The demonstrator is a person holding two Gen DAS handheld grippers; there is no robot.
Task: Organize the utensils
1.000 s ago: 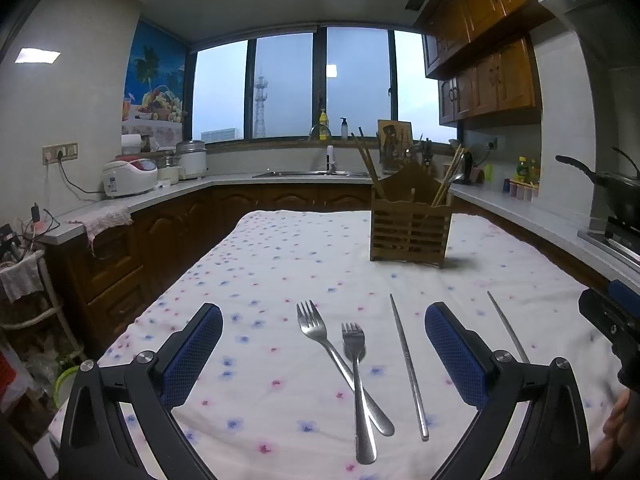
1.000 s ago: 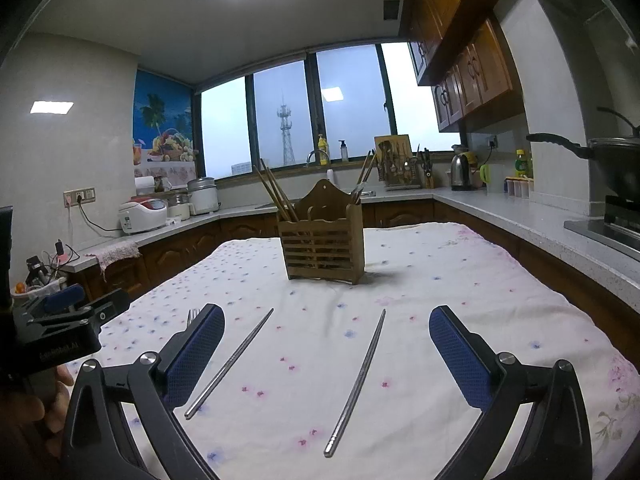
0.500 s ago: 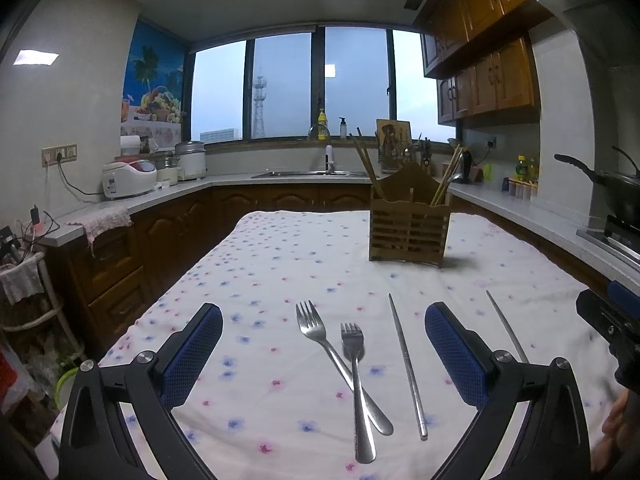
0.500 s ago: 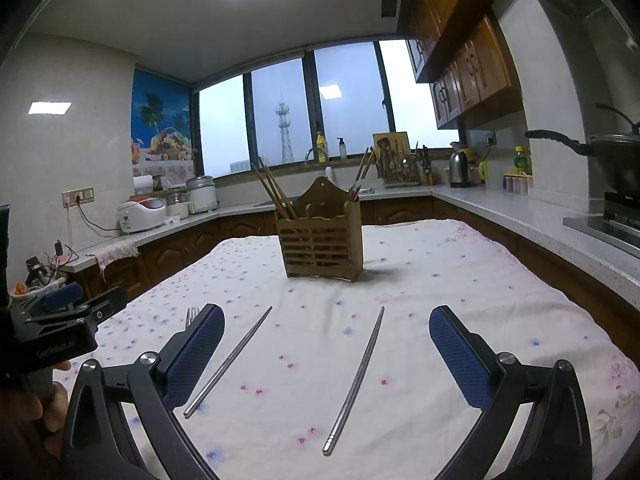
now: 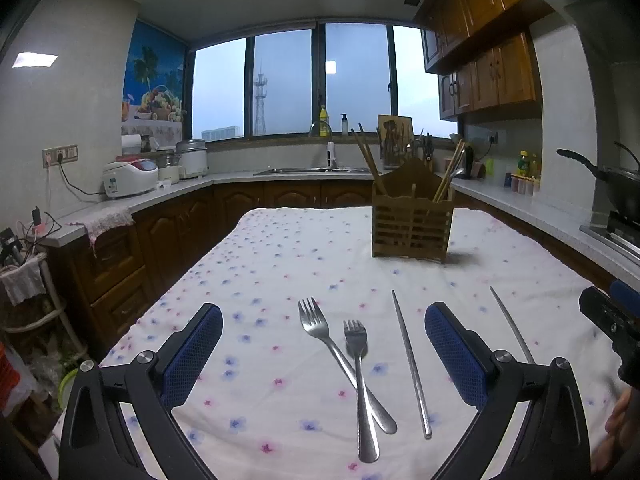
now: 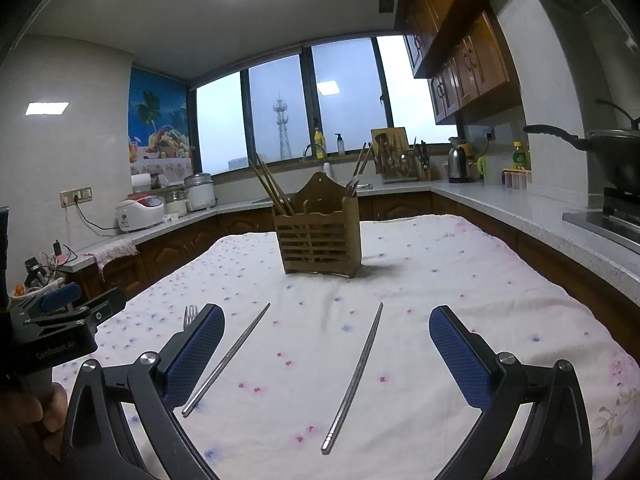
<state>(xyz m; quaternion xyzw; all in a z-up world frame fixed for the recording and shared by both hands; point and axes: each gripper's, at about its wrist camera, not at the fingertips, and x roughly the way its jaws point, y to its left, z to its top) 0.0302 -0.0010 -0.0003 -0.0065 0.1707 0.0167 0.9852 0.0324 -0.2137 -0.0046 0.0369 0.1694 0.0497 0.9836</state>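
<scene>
Two steel forks lie crossed on the flowered tablecloth: a longer fork (image 5: 332,348) and a shorter fork (image 5: 360,384). Two steel chopsticks lie to their right, one (image 5: 410,360) near the forks, one (image 5: 512,330) farther right. A wooden utensil holder (image 5: 412,226) with chopsticks in it stands farther back. My left gripper (image 5: 324,352) is open and empty, above the forks. My right gripper (image 6: 326,352) is open and empty, with both chopsticks (image 6: 228,360) (image 6: 356,372) between its fingers. The holder also shows in the right wrist view (image 6: 320,236).
The table (image 5: 280,248) stands in a kitchen with counters on three sides. A rice cooker (image 5: 130,178) sits on the left counter, a wok (image 5: 616,188) on the stove at right. The left gripper's body (image 6: 60,332) shows in the right wrist view.
</scene>
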